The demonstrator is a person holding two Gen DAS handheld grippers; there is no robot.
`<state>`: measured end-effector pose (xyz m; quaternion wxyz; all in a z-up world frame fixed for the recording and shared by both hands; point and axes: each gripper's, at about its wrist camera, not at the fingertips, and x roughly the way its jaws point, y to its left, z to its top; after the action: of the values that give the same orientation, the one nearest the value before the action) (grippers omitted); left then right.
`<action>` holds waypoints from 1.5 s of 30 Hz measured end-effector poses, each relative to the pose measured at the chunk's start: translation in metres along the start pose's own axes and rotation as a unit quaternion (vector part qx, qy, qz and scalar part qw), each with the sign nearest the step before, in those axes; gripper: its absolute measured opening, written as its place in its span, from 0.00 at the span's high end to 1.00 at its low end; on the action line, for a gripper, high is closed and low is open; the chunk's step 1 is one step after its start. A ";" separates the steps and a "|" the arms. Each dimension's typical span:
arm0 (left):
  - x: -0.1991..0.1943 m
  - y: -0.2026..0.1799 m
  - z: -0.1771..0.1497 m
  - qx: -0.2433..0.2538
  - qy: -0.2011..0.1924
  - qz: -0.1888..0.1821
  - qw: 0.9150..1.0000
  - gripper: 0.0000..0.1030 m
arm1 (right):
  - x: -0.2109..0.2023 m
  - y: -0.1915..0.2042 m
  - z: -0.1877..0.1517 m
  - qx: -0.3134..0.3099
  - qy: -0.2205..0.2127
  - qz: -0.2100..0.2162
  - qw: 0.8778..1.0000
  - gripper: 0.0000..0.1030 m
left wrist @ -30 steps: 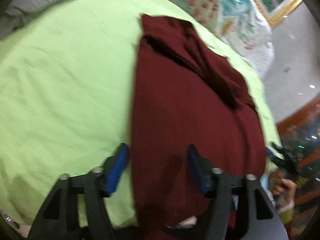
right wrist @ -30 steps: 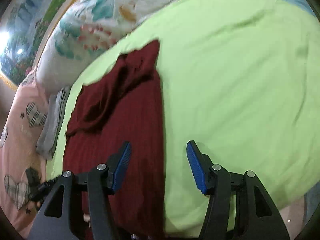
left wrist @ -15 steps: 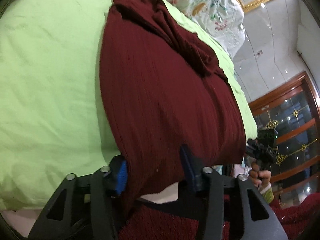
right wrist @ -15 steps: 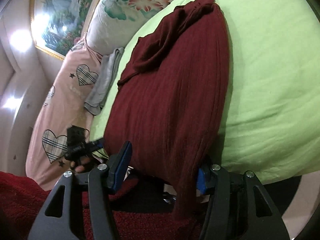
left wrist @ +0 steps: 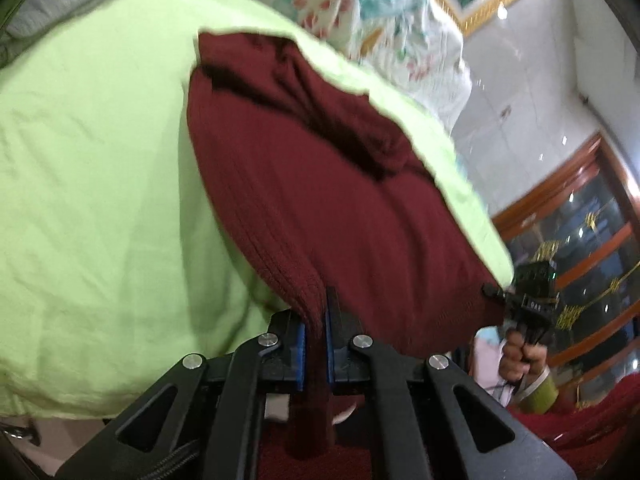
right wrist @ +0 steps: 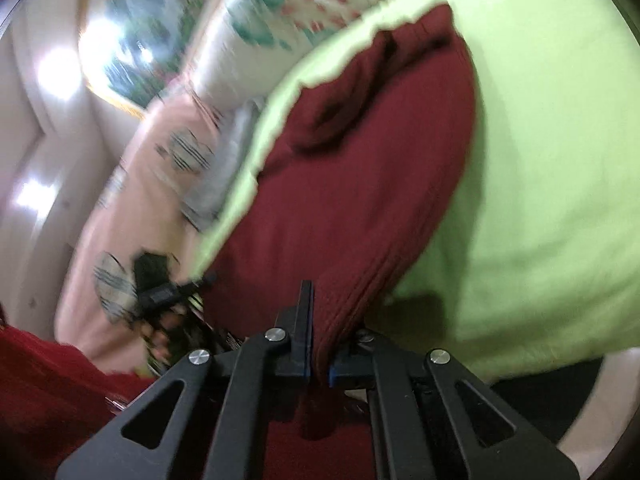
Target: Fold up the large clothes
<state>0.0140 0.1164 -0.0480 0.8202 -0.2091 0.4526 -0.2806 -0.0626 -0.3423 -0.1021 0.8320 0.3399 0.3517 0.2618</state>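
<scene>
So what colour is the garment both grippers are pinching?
Dark maroon garment, ribbed knit; clearest in the left wrist view.

The left gripper (left wrist: 316, 344) sits at the bottom centre of the left wrist view, its blue-padded jaws closed on a pinched fold of the maroon garment (left wrist: 320, 208). The right gripper (right wrist: 318, 354) occupies the bottom centre of the right wrist view, jaws likewise clamped on the garment's edge. In the left wrist view the right hand (left wrist: 520, 354) appears at lower right, fist wrapped around its gripper handle.
</scene>
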 end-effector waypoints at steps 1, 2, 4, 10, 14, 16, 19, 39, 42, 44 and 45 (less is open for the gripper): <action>-0.006 -0.002 0.006 0.001 -0.013 -0.001 1.000 0.95 | -0.004 0.004 0.006 0.000 -0.014 0.012 1.000 0.95; -0.014 -0.006 0.015 0.003 -0.031 -0.001 1.000 0.95 | -0.008 0.009 0.014 -0.003 -0.029 0.025 0.999 0.95; -0.025 -0.013 0.032 0.009 -0.059 0.002 0.998 0.95 | -0.013 0.021 0.032 -0.018 -0.051 0.037 0.998 0.95; -0.035 -0.036 0.106 0.030 -0.136 0.002 0.990 0.95 | -0.011 0.042 0.096 -0.048 -0.110 0.051 0.991 0.95; -0.009 -0.037 0.166 0.018 -0.155 0.018 0.988 0.95 | 0.000 0.039 0.152 -0.052 -0.136 0.026 0.989 0.95; 0.009 -0.030 0.192 0.001 -0.153 0.025 0.988 0.95 | 0.013 0.031 0.181 -0.043 -0.139 0.012 0.989 0.95; 0.049 -0.011 0.237 -0.025 -0.146 0.050 0.988 0.95 | 0.037 0.009 0.226 -0.017 -0.133 -0.027 0.991 0.95; 0.170 0.089 0.266 -0.106 -0.067 0.138 0.982 0.92 | 0.122 -0.094 0.283 0.085 -0.061 -0.127 0.986 0.92; 0.148 0.076 0.256 -0.107 -0.068 0.127 0.984 0.89 | 0.105 -0.080 0.276 0.087 -0.081 -0.136 0.984 0.74; 0.136 0.058 0.243 -0.088 -0.069 0.113 0.987 0.83 | 0.087 -0.065 0.268 0.066 -0.109 -0.156 0.979 0.51; 0.134 0.044 0.235 -0.070 -0.064 0.105 0.990 0.82 | 0.079 -0.055 0.262 0.052 -0.123 -0.164 0.978 0.50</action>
<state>0.2859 0.0836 -0.0403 0.8557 -0.2351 0.4370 -0.1468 0.1969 -0.4235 -0.0383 0.8817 0.3496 0.3110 0.0599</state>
